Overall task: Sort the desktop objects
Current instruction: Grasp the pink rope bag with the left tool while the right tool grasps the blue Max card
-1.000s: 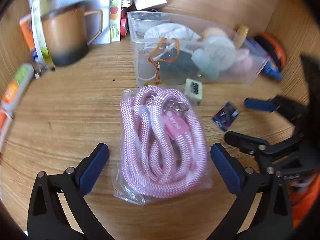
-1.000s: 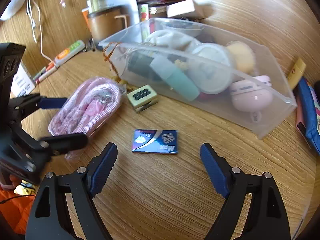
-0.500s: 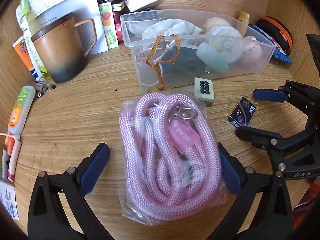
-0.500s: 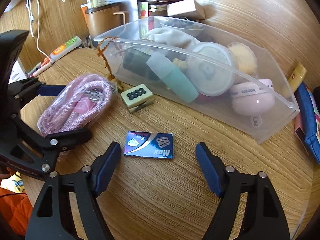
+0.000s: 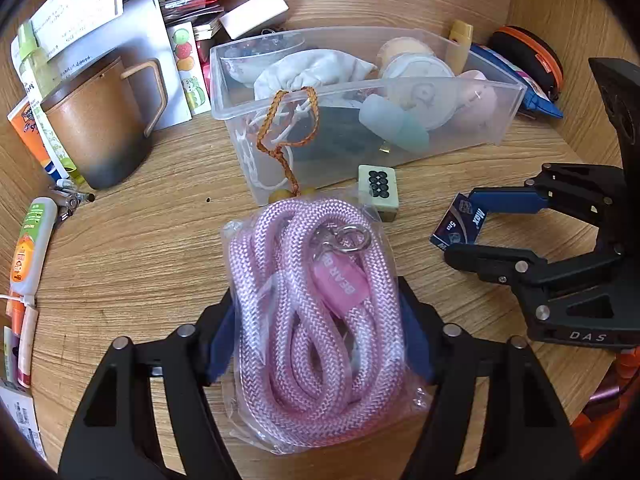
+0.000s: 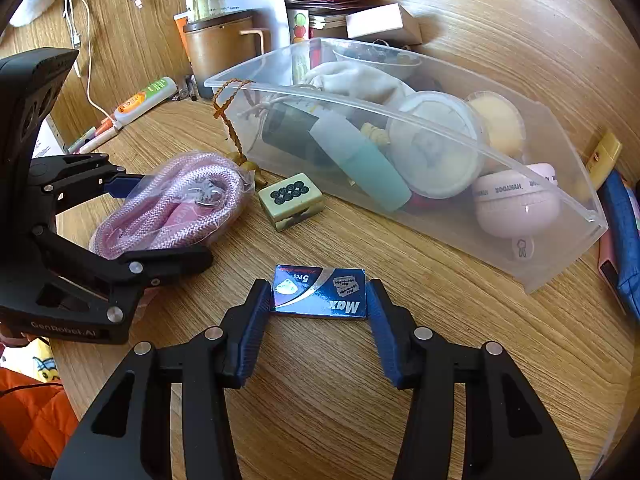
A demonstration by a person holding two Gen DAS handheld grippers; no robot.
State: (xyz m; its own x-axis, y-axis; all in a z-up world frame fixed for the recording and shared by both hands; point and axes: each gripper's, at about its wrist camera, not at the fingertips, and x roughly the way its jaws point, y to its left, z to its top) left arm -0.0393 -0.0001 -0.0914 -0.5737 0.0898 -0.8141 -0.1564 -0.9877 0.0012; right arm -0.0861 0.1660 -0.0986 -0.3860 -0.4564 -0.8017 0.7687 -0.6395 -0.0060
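The clear bin (image 6: 400, 168) is already quite full, while the left tool (image 5: 316, 344) squeezes the bagged pink rope (image 5: 316, 312) and the right tool (image 6: 318, 312) closes on the blue razor-blade box (image 6: 320, 292), both on the bench (image 6: 400, 380), with the mahjong tile (image 6: 291, 200) left.

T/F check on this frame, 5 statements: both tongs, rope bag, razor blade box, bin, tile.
1. The left tongs are closed on the bagged pink rope. True.
2. The right tongs are holding the mahjong tile. False: their pads sit at either end of the blue razor blade box; the tile lies untouched beside the bin.
3. The clear plastic bin is empty. False: it holds a white pouch, round containers and other items.
4. The razor blade box is on the wooden desk, outside the bin. True.
5. The brown mug lies on its side. False: it stands upright.
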